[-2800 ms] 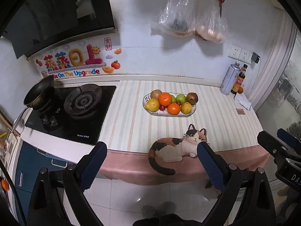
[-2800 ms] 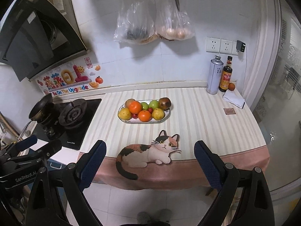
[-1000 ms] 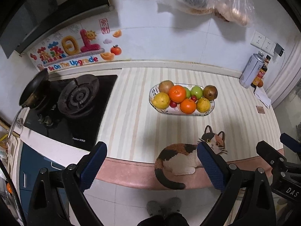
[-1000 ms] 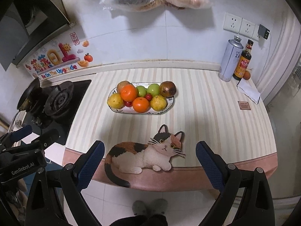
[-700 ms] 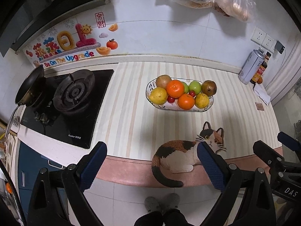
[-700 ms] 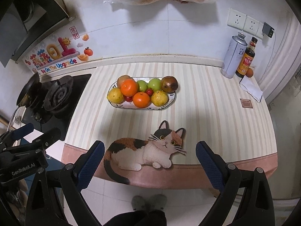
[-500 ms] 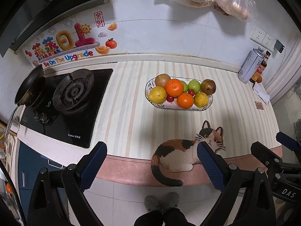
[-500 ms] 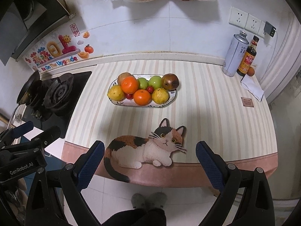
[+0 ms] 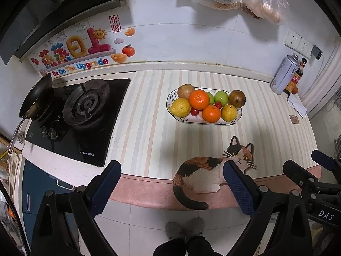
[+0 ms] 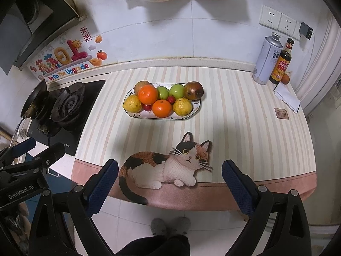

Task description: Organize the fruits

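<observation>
An oval white plate [image 9: 238, 118] [image 10: 197, 109] on the striped counter holds several fruits: two oranges [image 9: 199, 99] [image 10: 147, 94], yellow lemons [image 9: 180, 107] [image 10: 132, 103], green apples [image 9: 221, 98] [image 10: 177, 91], brown pears [image 9: 237, 98] [image 10: 193, 90] and small red fruits. My left gripper [image 9: 171, 178] is open and empty, held out over the floor in front of the counter edge. My right gripper [image 10: 170, 176] is open and empty too, also short of the counter edge. The right gripper also shows at the right edge of the left wrist view, and the left gripper at the left edge of the right wrist view.
A cat-shaped mat [image 9: 210, 170] [image 10: 170, 165] lies at the counter's front edge. A gas stove [image 9: 85, 106] [image 10: 66, 106] with a pan [image 9: 36, 98] is at the left. A can [image 10: 266, 60], a sauce bottle [image 10: 281, 63] and a cloth [image 10: 286, 99] stand back right. Bags hang on the wall.
Both grippers have drifted slightly nearer and higher over the counter, so the plate sits a little lower in view. Both stay open and empty.
</observation>
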`<action>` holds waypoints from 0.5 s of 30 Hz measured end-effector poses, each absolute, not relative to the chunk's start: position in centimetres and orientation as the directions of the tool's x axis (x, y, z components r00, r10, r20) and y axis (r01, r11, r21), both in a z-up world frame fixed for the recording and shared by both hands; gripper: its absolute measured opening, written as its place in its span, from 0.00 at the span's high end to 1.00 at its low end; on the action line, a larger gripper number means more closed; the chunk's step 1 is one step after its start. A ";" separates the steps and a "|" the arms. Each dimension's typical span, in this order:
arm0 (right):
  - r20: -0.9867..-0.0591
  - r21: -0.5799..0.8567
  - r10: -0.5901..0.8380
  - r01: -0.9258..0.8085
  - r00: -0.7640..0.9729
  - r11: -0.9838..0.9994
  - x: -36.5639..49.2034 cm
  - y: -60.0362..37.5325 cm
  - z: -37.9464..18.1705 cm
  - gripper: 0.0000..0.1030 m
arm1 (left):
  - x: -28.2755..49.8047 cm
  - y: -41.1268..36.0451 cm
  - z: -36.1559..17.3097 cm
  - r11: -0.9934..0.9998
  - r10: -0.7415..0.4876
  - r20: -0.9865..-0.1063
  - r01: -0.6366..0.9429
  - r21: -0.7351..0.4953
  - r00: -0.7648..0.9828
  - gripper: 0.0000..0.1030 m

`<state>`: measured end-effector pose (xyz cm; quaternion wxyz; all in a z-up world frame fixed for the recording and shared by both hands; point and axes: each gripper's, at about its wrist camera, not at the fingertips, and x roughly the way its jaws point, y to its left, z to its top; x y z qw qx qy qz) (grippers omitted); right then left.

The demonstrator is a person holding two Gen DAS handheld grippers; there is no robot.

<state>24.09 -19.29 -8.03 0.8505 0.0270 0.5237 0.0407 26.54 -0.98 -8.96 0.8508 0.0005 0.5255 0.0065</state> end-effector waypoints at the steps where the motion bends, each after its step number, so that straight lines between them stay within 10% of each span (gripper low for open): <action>1: -0.888 0.090 0.099 -0.042 0.450 0.995 24.1 -19.4 -7.9 0.03 | 26.5 -0.9 -8.9 1.000 0.014 -0.893 -0.012 0.010 0.450 0.05; 15: -0.890 0.096 0.108 -0.050 0.443 0.994 23.8 -19.5 -7.7 0.03 | 25.8 -0.8 -8.6 1.000 0.016 -0.892 -0.014 0.011 0.453 0.05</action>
